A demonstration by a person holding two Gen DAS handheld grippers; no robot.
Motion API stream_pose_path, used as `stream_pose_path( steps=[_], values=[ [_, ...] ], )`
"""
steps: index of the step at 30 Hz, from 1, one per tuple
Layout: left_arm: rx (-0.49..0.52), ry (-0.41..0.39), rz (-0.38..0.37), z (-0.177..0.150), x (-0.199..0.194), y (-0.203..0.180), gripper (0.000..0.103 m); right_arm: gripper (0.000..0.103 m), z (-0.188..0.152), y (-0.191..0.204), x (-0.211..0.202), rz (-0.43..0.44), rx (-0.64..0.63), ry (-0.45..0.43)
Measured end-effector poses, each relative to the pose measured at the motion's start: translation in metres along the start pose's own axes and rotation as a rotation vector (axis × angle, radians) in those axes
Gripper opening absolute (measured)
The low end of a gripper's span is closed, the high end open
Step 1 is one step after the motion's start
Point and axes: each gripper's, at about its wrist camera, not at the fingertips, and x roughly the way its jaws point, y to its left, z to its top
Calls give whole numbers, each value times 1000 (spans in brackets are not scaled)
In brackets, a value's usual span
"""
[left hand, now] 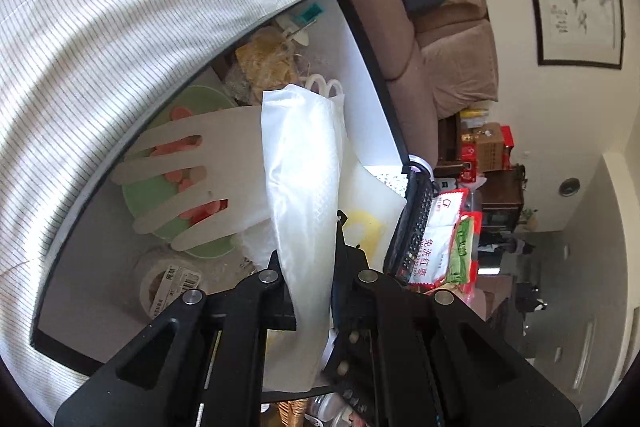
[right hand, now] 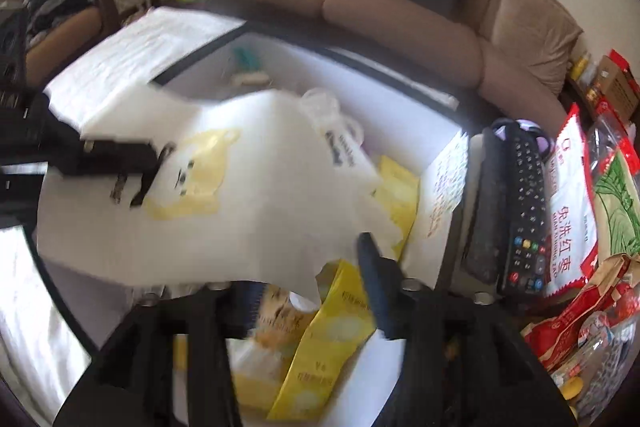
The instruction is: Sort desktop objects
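A white plastic bag [left hand: 304, 167] runs up between the fingers of my left gripper [left hand: 310, 251], which is shut on it. In the right wrist view the same bag [right hand: 260, 187], printed with a yellow cartoon, spreads over the desk, and the left gripper [right hand: 136, 167] pinches its left edge. My right gripper [right hand: 300, 287] is open with its jaws wide apart. The bag's lower corner hangs between them without being pressed. Its right finger [right hand: 376, 287] shows clearly, while the left one is blurred. Yellow packets [right hand: 324, 351] lie under the bag.
A beige glove [left hand: 192, 179] lies over a green plate [left hand: 152, 195] of orange slices, with a tape roll [left hand: 160, 279] beside it. A black remote [right hand: 520, 211] and snack packets [right hand: 568, 211] lie to the right. The black-rimmed table [left hand: 372, 47] stands before a brown sofa [right hand: 400, 11].
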Motion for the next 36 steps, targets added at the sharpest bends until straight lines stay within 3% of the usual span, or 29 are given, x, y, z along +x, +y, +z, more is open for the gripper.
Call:
stream_pose_path(
  steps=[3,7,12,17,20,23,25,27,30,33,36],
  values=[
    [12,-29,6,2,-16,-3,7,75,-20,6,-24,-13,-67,-25],
    [18,-33,-34,13,-29,-35,7,75,-37,-28,-73,-43,109,-158],
    [-24,-30,-166,23,-16,-115,7,75,-44,-63,-128,-2,295,-292],
    [-47,-48,-325,22,-10,-190,7,75,-45,-79,-152,41,344,-344],
    [-75,-31,-416,11,-14,-200,7,75,-49,-85,-156,35,367,-370],
    [-108,-51,-454,0,-19,-173,7,75,-56,-90,-152,35,399,-391],
    [-139,-100,-382,-7,-18,-132,7,75,-62,-91,-144,49,431,-381],
    [-108,-137,-248,-12,-8,-92,7,75,-67,-92,-138,65,455,-365],
    [-107,-122,-92,-17,7,-40,7,75,-72,-88,-136,67,456,-333],
    [-44,-133,18,-24,6,-19,7,75,-69,-78,-132,61,430,-316],
    [18,-137,96,-30,-4,-22,10,75,-61,-67,-130,61,409,-312]
  ],
)
